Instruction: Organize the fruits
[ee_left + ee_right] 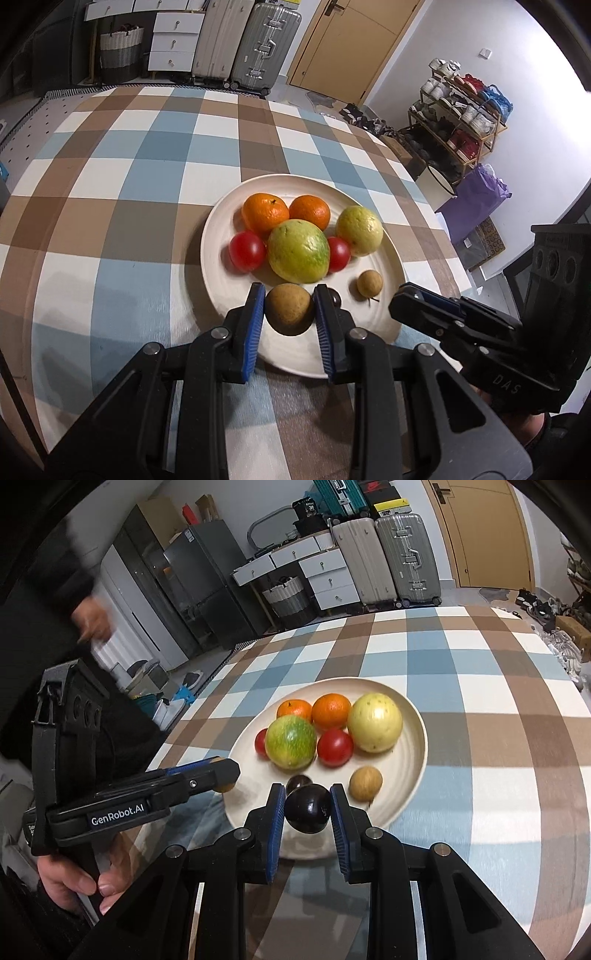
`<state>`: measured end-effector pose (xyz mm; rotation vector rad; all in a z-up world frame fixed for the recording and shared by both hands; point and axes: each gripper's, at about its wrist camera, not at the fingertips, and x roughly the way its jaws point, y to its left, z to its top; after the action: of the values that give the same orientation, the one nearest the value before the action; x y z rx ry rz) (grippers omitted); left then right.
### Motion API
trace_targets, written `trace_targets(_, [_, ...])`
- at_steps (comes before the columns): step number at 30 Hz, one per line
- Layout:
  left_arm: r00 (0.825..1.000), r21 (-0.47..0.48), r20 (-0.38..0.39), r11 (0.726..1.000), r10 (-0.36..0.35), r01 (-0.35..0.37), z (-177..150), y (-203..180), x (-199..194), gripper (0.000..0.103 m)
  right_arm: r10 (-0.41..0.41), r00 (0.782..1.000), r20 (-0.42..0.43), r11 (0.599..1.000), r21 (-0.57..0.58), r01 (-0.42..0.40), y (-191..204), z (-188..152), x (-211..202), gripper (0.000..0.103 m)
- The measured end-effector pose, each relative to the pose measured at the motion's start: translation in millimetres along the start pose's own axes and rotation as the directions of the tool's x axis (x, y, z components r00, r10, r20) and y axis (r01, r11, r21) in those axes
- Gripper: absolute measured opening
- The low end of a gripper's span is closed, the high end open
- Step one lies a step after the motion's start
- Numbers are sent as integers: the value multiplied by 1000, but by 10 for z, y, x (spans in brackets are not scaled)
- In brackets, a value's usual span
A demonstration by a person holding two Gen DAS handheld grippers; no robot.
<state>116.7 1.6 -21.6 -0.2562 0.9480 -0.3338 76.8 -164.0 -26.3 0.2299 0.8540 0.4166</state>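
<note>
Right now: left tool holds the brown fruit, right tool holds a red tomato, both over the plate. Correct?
Not quite. The right tool holds a dark purple fruit, not a tomato, as the right wrist view shows. The left tool does hold the brown fruit over the plate.

Table with a checked cloth in blue, brown and white squares – it fills most of both wrist views. Only one thing sits directly on the cloth: a round cream plate, centre of the left view, lower centre of the right view. The plate's near rim lies close to the table's near edge – the rest of the cloth toward the upper frame and both sides is bare checks.
</note>
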Motion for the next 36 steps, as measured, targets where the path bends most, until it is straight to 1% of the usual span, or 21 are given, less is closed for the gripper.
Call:
trace_targets(7, [1000,-18,-30,1000,-7,7,60,71,190,24,-4,999,-34,1000,4,4,-85,92,239,25])
trace_targets(11, [999,-34,-42,999,-12,11,73,123,276,24,6,999,-36,1000,4,-5,-93,124,310,25])
trace_targets(17, [998,-48,-43,998,-38,36,89,144,320,24,-25,999,-30,1000,-2,25,-84,139,364,25])
trace_targets(18, [998,-47,-41,998,-38,36,86,141,312,24,-19,999,-32,1000,4,20,-95,142,367,25])
trace_targets(21, [999,-42,-41,999,-36,34,88,135,302,25,-16,999,-31,1000,15,17,-115,141,362,30])
trace_targets(23, [999,-43,-38,999,-33,31,79,137,282,25,-10,1000,-23,1000,17,11,-115,135,339,32])
trace_targets(24, [999,-44,-37,999,-33,31,74,143,269,25,-11,1000,-14,1000,17,11,-111,129,314,38])
trace_targets(25, [999,-45,-35,999,-27,25,68,140,249,25,-13,1000,-2,1000,15,13,-107,122,286,40])
trace_targets(29, [1000,-31,-12,1000,4,-4,40,136,153,25,-16,999,38,1000,19,15,-106,121,173,40])
trace_targets(32, [999,-18,20,999,27,-27,5,128,55,25,-19,997,74,1000,25,17,-100,117,65,40])
trace_targets(33, [999,-16,31,999,32,-32,-8,135,30,25,-21,996,89,999,28,18,-101,116,25,41])
trace_targets(34, [998,-9,46,999,46,-46,-32,135,-6,25,-24,995,101,999,30,21,-99,111,-14,45])
trace_targets(36, [995,1,68,997,78,-79,-75,141,-69,25,-29,992,126,999,31,26,-92,103,-89,47])
